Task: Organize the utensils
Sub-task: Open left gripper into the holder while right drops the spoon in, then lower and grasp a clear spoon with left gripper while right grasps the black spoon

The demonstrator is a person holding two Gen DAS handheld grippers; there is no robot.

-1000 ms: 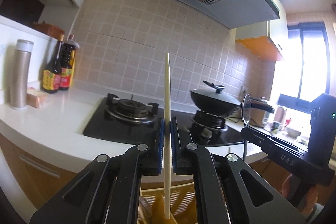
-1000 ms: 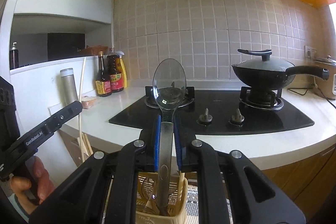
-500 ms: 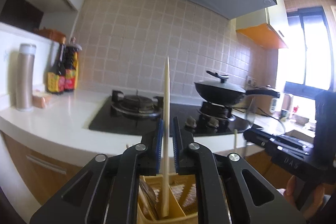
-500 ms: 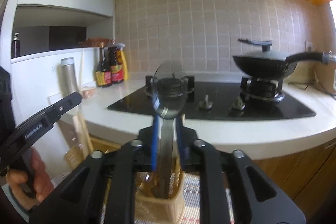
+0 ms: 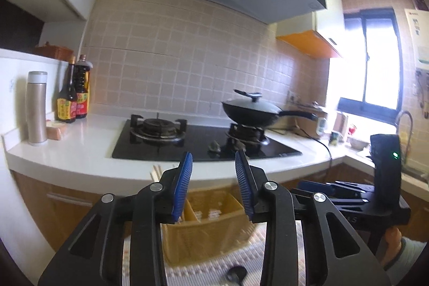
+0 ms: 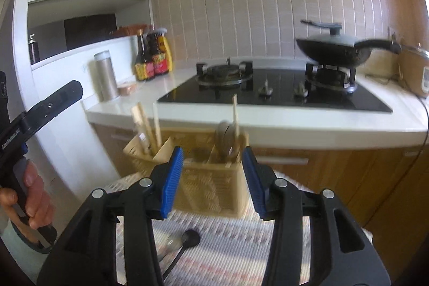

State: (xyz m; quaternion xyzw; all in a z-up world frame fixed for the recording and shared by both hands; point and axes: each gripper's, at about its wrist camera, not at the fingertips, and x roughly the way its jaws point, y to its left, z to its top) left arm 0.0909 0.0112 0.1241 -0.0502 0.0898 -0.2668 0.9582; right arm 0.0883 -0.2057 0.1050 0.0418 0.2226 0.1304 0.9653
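Tiled wall, bright window, white counter

The left gripper, jaws just opened and empty, hangs over a yellow utensil basket on a striped mat. Beyond, a lidded wok sits on the black stove; sauce bottles and a flask stand at the counter's left end.

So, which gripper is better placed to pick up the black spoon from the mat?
Probably the right gripper: open, empty, with the black spoon just below its jaws.
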